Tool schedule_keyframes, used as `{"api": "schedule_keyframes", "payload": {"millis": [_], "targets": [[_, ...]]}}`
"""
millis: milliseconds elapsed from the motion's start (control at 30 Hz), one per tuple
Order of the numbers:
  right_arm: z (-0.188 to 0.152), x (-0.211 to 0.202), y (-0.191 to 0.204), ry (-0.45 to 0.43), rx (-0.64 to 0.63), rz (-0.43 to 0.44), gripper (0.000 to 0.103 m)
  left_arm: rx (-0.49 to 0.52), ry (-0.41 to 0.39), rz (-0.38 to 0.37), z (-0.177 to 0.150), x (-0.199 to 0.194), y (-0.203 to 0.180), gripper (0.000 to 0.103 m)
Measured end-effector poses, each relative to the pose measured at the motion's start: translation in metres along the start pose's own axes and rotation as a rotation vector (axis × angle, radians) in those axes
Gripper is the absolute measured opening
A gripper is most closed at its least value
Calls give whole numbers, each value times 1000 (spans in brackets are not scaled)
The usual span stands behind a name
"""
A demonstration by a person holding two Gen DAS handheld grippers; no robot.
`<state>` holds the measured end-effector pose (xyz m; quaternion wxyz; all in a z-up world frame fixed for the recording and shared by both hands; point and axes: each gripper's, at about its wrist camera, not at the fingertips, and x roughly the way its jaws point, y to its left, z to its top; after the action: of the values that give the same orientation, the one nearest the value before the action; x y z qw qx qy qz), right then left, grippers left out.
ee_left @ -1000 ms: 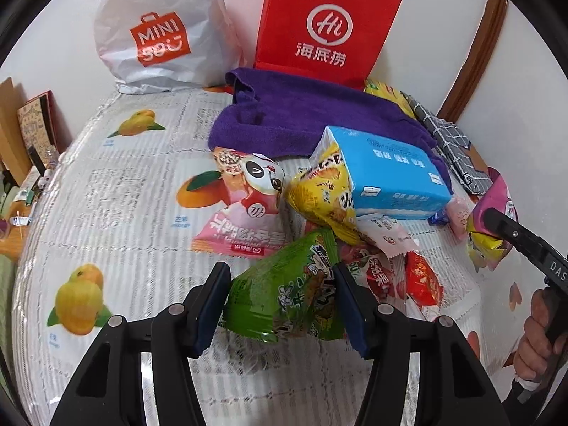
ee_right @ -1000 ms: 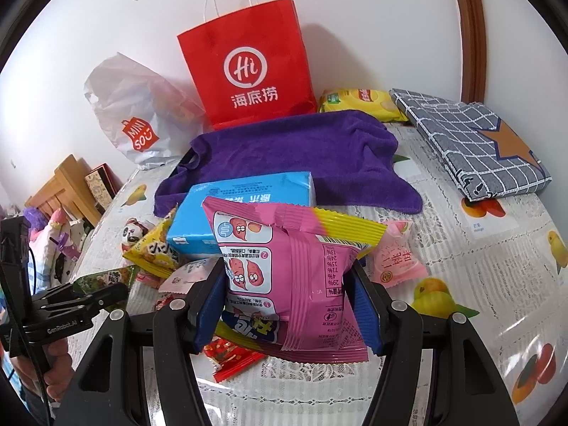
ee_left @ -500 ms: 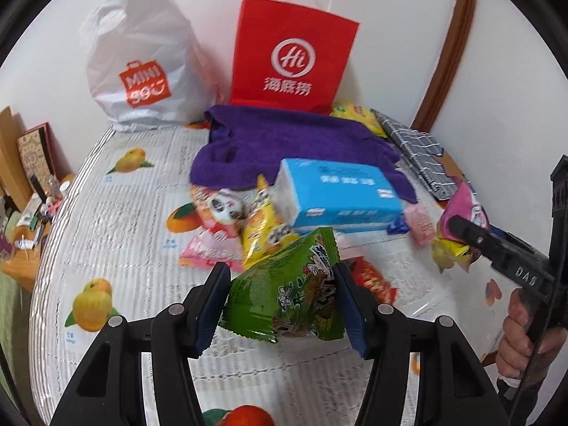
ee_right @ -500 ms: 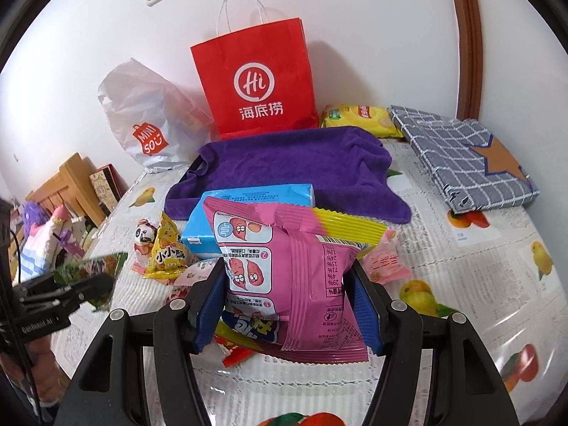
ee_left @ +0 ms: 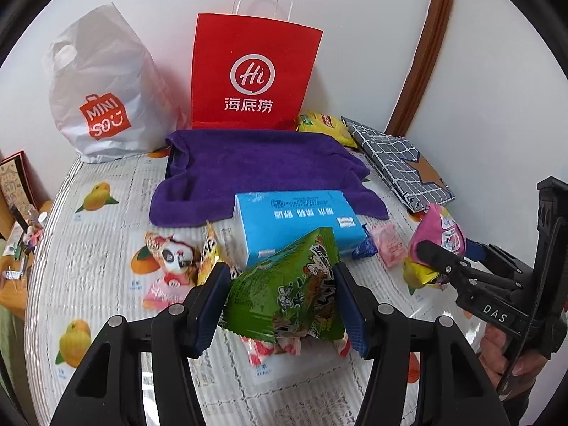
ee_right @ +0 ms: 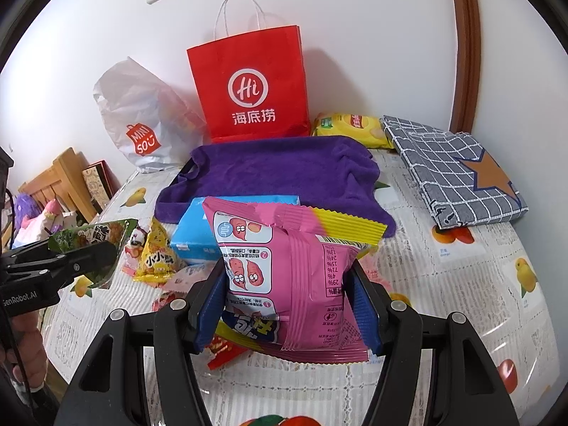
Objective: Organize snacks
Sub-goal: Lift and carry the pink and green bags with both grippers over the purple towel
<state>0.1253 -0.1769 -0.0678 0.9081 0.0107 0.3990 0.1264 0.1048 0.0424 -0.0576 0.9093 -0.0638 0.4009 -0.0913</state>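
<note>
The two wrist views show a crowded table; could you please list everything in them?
Green snack bag: 1, green, in left gripper.
Pink snack bag: 1, pink and yellow, in right gripper.
Tissue pack: 1, blue, table centre.
Towel: 1, purple, behind tissue pack.
Paper bag: 1, red, against wall.
Plastic bag: 1, white, left of paper bag.
Chips bag: 1, yellow, right of paper bag.
Checked cloth: 1, grey-blue, far right.
Panda snack: 1, left of tissue pack.
Left gripper: 1, black.
Right gripper: 1, black.
</note>
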Motion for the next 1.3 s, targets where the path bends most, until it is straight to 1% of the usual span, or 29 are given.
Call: {"api": "schedule_keyframes", "payload": {"millis": [200, 467, 600, 767, 967, 1300], "targets": [[20, 10, 2, 4, -14, 0, 63, 3, -1, 0, 23, 7, 2, 57], [61, 31, 1, -2, -27, 11, 63, -10, -5, 43, 60, 21, 10, 57], [82, 49, 0, 1, -28, 19, 63, -15, 4, 60, 79, 30, 17, 57], [107, 72, 0, 2, -37, 31, 63, -16, 12, 58, 99, 42, 24, 57], [132, 99, -3, 3, -32, 36, 63, -15, 10, 97, 122, 58, 32, 57], [156, 152, -15, 36, -37, 13, 63, -11, 21, 118, 148, 93, 50, 57]]}}
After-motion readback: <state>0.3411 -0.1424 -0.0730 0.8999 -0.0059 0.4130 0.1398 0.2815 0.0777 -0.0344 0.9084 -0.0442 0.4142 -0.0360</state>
